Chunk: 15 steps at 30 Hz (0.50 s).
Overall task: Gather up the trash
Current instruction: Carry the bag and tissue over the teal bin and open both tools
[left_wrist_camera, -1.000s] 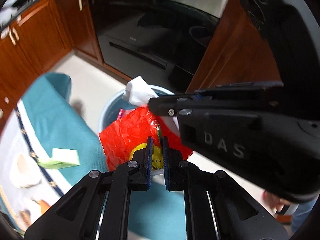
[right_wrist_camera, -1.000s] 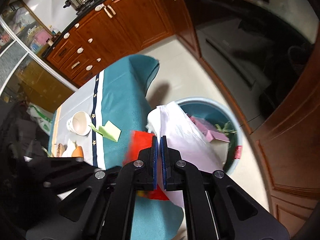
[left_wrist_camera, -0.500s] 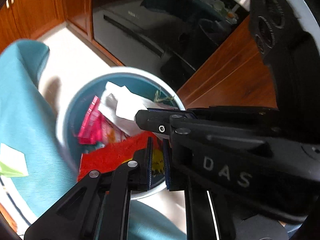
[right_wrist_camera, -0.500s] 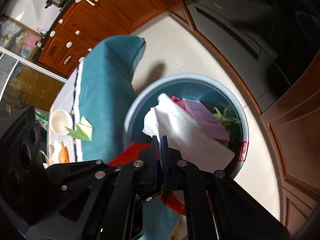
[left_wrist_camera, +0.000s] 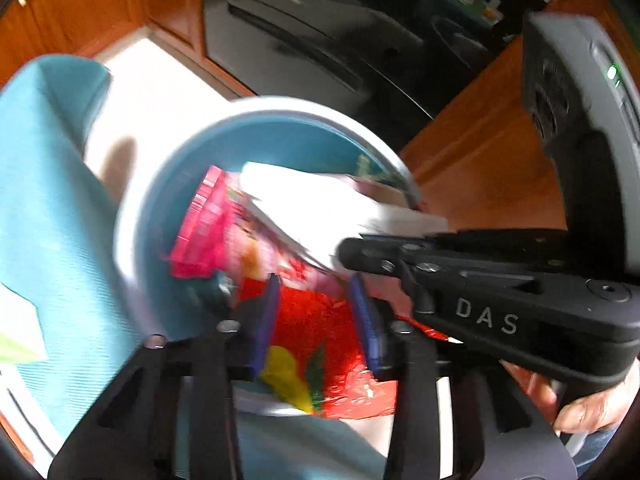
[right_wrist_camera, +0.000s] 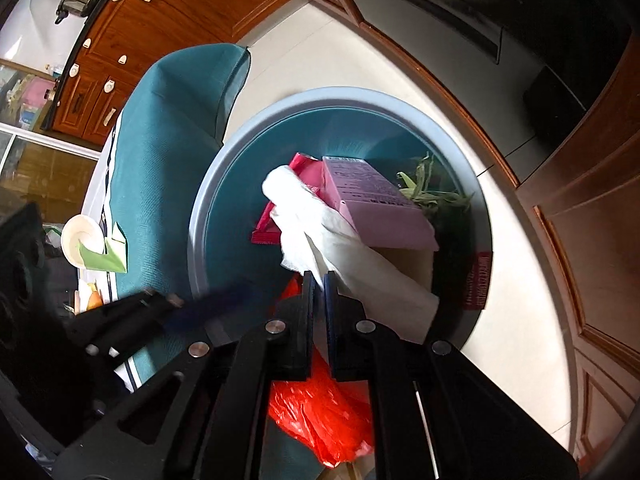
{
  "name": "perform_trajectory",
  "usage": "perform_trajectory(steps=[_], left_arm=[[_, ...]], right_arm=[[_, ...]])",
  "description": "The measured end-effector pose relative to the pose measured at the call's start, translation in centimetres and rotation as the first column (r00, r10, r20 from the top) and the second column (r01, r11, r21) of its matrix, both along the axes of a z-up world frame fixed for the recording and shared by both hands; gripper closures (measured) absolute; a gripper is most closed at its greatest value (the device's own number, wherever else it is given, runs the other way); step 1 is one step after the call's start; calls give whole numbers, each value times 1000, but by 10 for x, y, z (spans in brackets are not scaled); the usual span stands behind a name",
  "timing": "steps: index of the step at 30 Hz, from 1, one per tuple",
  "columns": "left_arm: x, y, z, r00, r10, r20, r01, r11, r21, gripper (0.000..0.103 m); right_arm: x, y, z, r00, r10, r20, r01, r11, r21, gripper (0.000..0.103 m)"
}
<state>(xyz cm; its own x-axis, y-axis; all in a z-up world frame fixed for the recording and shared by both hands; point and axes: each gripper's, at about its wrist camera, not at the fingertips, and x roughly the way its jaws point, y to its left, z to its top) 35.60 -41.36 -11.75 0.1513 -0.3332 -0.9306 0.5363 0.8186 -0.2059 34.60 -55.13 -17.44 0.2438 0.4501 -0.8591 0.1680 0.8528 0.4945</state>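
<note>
The left gripper point(left_wrist_camera: 316, 320), jaws just spreading, frees the red bag point(left_wrist_camera: 320, 344) at the bin point(right_wrist_camera: 400, 98) rim's 6 o'clock. The right gripper point(right_wrist_camera: 319, 280) pinches white tissue point(right_wrist_camera: 340, 248) over it; dropping is underway, so these jaws probably part next.

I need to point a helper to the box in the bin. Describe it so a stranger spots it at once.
Find the round blue bin on the pale floor beside the teal tablecloth. Inside it, a flat box lies tilted against the white tissue. It is the only pale pink, straight-edged thing there, with fine print on its top face.
</note>
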Motion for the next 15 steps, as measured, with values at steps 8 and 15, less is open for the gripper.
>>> perform_trajectory(steps=[8,15], left_arm=[[7,12,20,999,19,45,-19,1000,5,54],[-21,21,58,996,-27,89,29,999,-20,34]], right_arm=[[-5,-19,21,994,-102,36,99,993,66,32],[-29,-21,62,988,-144,61,140,988,70,17]])
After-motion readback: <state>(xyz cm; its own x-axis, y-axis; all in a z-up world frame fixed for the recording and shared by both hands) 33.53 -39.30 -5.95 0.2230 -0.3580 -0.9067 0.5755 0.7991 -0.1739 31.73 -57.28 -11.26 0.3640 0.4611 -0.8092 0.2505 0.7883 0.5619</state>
